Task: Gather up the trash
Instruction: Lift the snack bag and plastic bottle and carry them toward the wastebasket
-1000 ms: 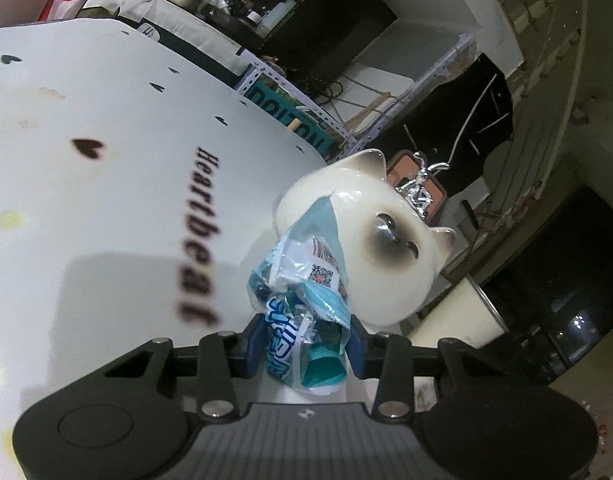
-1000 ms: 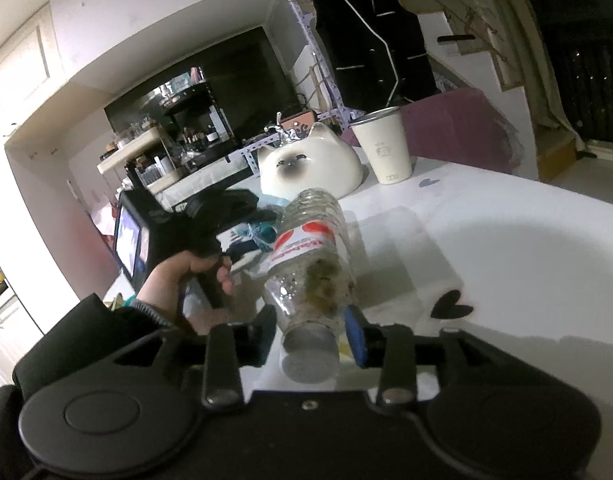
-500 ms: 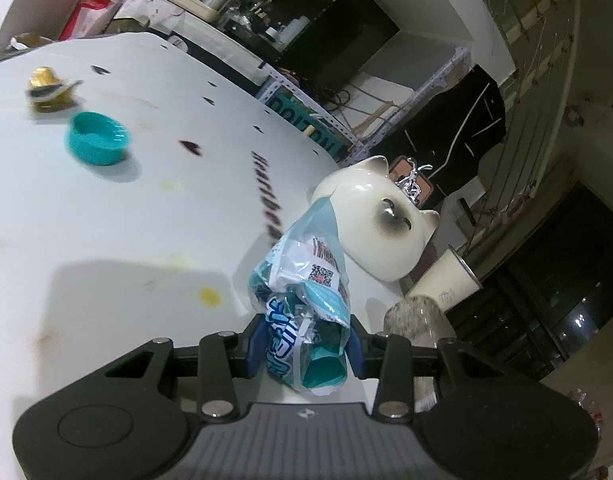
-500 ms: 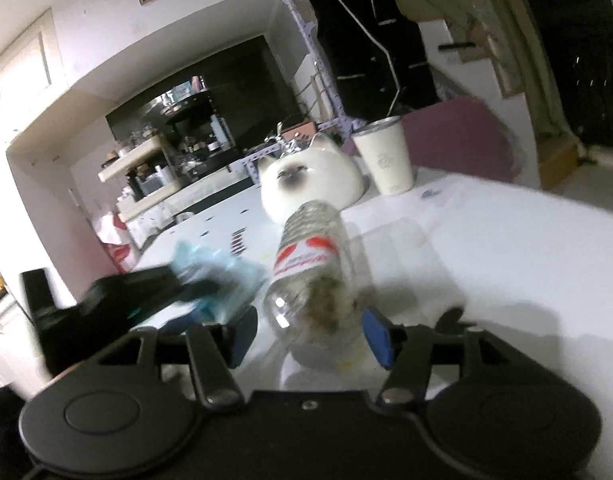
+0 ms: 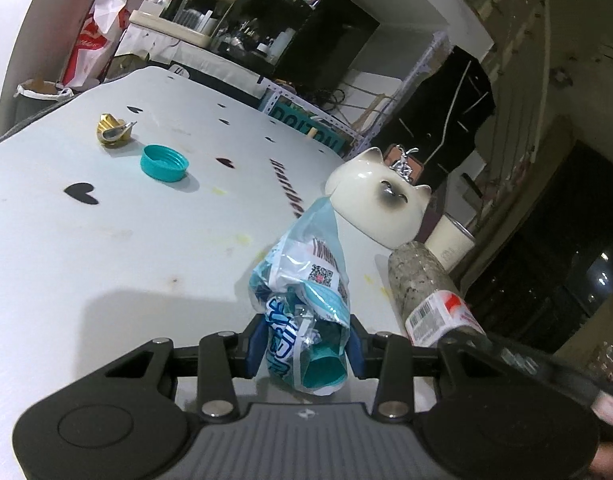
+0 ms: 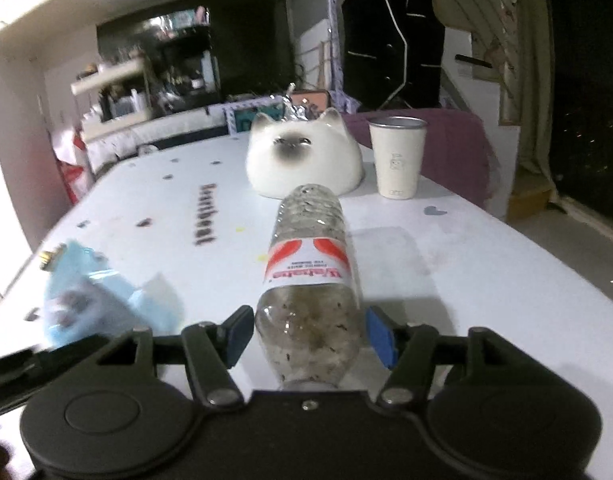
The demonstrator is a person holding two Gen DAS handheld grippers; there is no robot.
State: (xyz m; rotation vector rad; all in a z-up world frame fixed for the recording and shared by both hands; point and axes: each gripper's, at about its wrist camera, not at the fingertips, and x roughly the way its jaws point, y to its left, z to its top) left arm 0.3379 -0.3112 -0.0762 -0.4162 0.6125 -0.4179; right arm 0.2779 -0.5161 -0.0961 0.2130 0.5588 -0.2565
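My left gripper [image 5: 304,346] is shut on a crumpled teal and white plastic wrapper [image 5: 306,280], held above the white table [image 5: 106,248]. The wrapper shows blurred at the left of the right wrist view [image 6: 90,292]. A clear plastic bottle [image 6: 310,276] with a red and white label lies between the fingers of my right gripper [image 6: 310,338]; the jaws stand a little wider than the bottle. The bottle also shows at the right of the left wrist view [image 5: 426,292]. A teal bottle cap [image 5: 164,163] and a gold foil scrap [image 5: 112,130] lie on the far left of the table.
A white cat-shaped ceramic dish [image 6: 304,160] stands at the table's far side, with a cream cup [image 6: 396,156] to its right. Black hearts and the word Heartbeat [image 6: 204,214] are printed on the table. A bin [image 5: 42,98] stands beyond the table's left end.
My right gripper's jaws have opened from a tight grip on the bottle. My left gripper has pulled back and left with the wrapper, bringing the cap and foil scrap into view.
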